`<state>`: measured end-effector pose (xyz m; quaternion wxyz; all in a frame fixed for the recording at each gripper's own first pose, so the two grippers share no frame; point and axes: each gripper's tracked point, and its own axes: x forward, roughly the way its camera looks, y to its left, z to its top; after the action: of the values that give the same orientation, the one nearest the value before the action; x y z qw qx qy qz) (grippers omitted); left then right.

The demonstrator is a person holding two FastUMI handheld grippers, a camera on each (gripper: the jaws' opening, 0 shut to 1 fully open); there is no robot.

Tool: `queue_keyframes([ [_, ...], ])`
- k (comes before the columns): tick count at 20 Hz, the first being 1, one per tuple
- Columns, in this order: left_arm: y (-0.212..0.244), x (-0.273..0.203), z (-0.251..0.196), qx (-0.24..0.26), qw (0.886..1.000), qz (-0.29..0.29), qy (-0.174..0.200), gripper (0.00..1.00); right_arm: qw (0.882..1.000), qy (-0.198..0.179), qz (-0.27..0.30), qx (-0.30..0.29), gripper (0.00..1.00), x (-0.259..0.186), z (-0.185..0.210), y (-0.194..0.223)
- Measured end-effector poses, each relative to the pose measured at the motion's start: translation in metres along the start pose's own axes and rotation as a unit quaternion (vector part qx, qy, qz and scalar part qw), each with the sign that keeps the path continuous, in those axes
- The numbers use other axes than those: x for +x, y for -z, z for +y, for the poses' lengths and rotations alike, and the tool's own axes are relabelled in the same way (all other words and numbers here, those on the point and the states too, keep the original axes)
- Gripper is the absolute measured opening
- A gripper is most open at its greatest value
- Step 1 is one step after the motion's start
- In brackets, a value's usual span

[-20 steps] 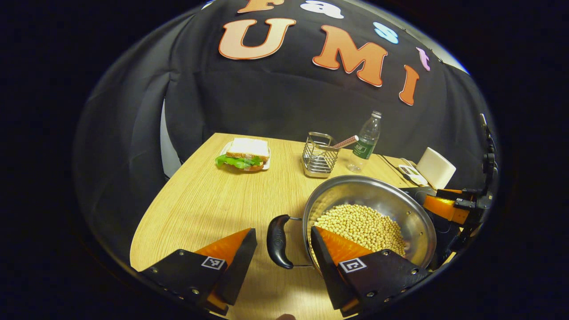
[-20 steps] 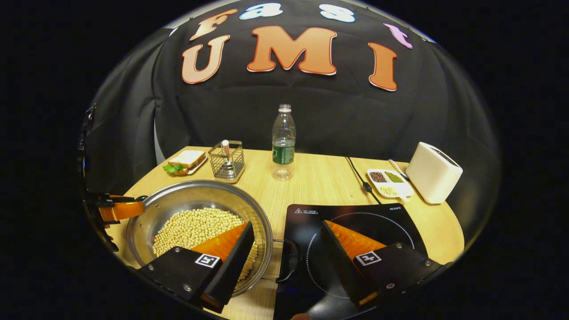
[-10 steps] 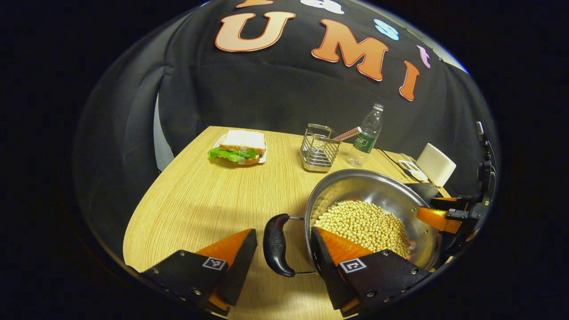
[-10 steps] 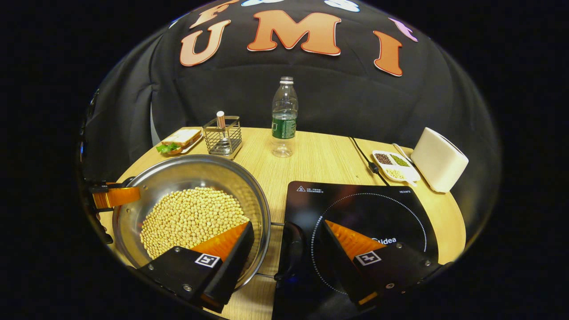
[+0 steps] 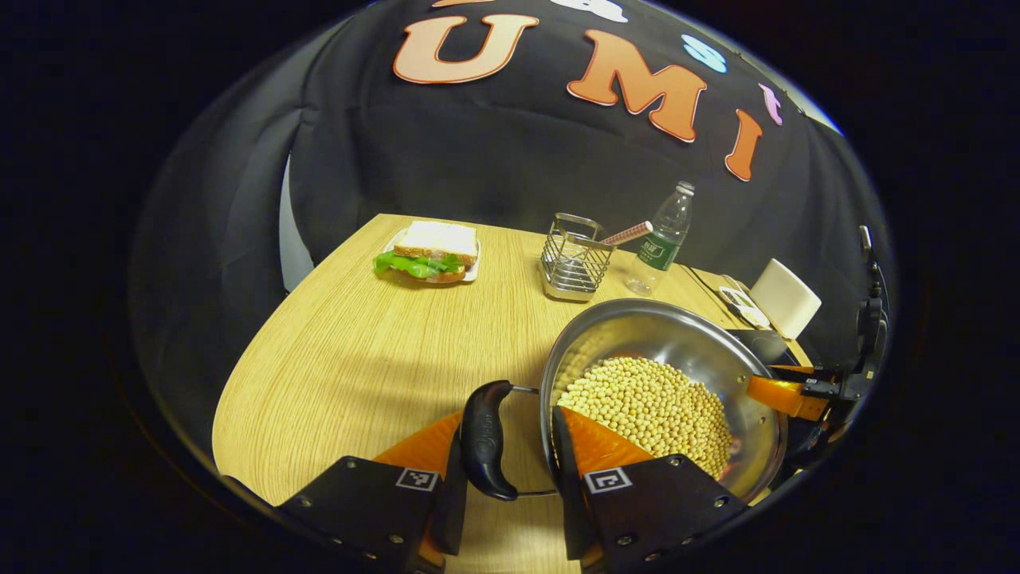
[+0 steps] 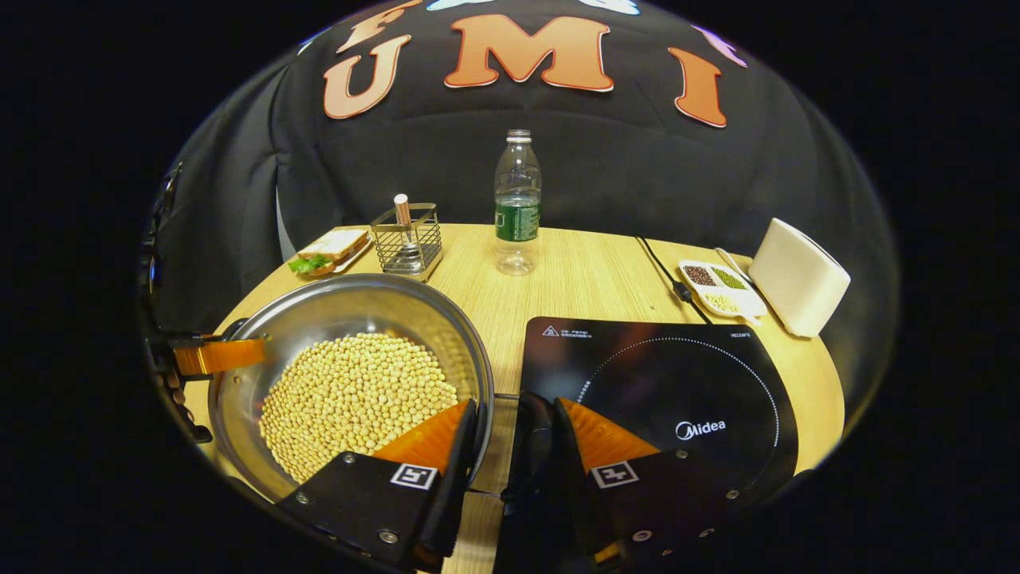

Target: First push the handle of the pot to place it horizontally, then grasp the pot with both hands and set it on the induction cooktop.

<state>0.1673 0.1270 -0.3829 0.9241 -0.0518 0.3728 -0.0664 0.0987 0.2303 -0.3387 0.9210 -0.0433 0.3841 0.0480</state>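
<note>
A steel pot (image 5: 637,335) holding soybeans (image 5: 645,402) stands on the wooden table, just left of the black induction cooktop (image 6: 661,383). My left gripper (image 5: 504,418) is closed in on the pot's black left handle (image 5: 482,438), one finger outside the grip and the other against the rim's inner side. My right gripper (image 6: 515,410) holds the opposite handle (image 6: 534,446) the same way, with one finger over the beans (image 6: 358,395) by the pot's rim (image 6: 343,307). Each gripper shows at the pot's far side in the other's view: the right one (image 5: 789,395), the left one (image 6: 215,355).
At the back of the table are a sandwich on a plate (image 5: 426,253), a wire basket (image 5: 572,267) and a water bottle (image 6: 516,207). A divided dish of beans (image 6: 717,288), a black cable (image 6: 661,271) and a white toaster (image 6: 801,279) lie behind the cooktop.
Both grippers went from wide open to closed in around the pot's handles. The pot has stayed on the table beside the cooktop.
</note>
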Motion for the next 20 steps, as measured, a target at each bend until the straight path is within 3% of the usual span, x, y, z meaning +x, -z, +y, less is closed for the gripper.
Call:
queue_keyframes([
  [1,0.001,-0.003,-0.001,0.0,1.0,0.001,-0.002,0.52,1.0,-0.002,0.003,0.0,0.53,0.001,0.0,0.001],
  [9,-0.022,-0.046,-0.025,0.015,0.999,-0.026,-0.013,0.51,1.0,-0.014,-0.02,0.012,0.52,-0.026,-0.015,-0.014],
  [20,-0.055,-0.084,-0.12,0.064,0.996,-0.061,-0.003,0.5,0.998,-0.005,-0.055,0.03,0.52,-0.093,-0.085,-0.037],
])
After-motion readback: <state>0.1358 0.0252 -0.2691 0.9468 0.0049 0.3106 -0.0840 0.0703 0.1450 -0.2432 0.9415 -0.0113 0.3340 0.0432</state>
